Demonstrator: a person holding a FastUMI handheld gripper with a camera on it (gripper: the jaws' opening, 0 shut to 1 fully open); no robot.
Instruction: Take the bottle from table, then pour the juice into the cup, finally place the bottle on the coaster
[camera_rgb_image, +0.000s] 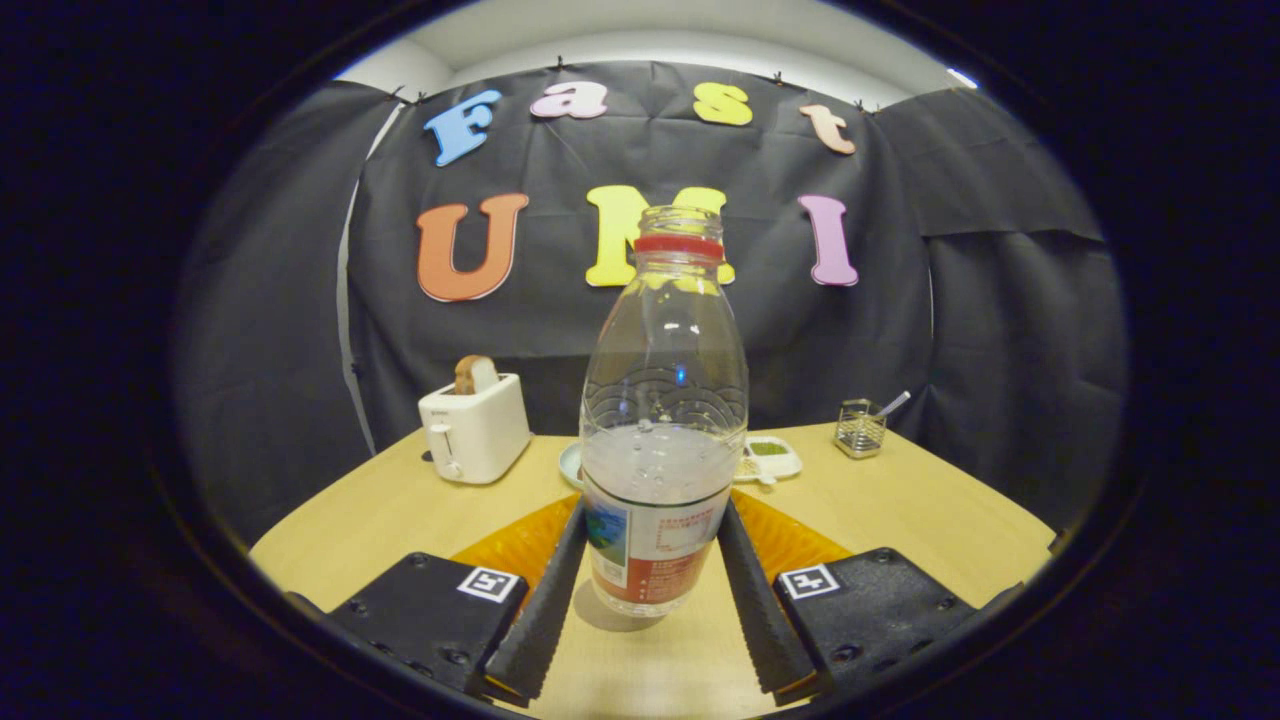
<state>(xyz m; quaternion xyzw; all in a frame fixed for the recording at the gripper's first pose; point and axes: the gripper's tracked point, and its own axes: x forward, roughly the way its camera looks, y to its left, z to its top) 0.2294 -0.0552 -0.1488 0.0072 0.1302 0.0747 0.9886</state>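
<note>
The bottle (662, 440) stands upright on the wooden table (380, 520), its long axis vertical and its uncapped mouth pointing straight up, with a red ring around the neck. It is clear plastic, holding clear liquid to a bit under half its height, with a label wrapped around the lower body. The gripper (652, 530) has its 2 fingers on either side of the bottle's lower half, their ribbed inner faces lying right along the label; they look to be pinching it, 1 finger on each flank. The bottle's base sits on the table with a small shadow beneath it. Beyond the bottle, partly hidden by it, a pale round dish (572, 465) peeks out on the left and a small white tray (772, 457) with green and pale contents sits on the right. Further left, well apart from the bottle, a white toaster (474, 432) holds 1 slice of bread (476, 374) sticking up from its slot. To the right, near the table's far edge, a small wire basket (860, 428) holds a utensil leaning outward. Bare tabletop lies between the toaster and the bottle, and between the tray and the table's right edge.
</note>
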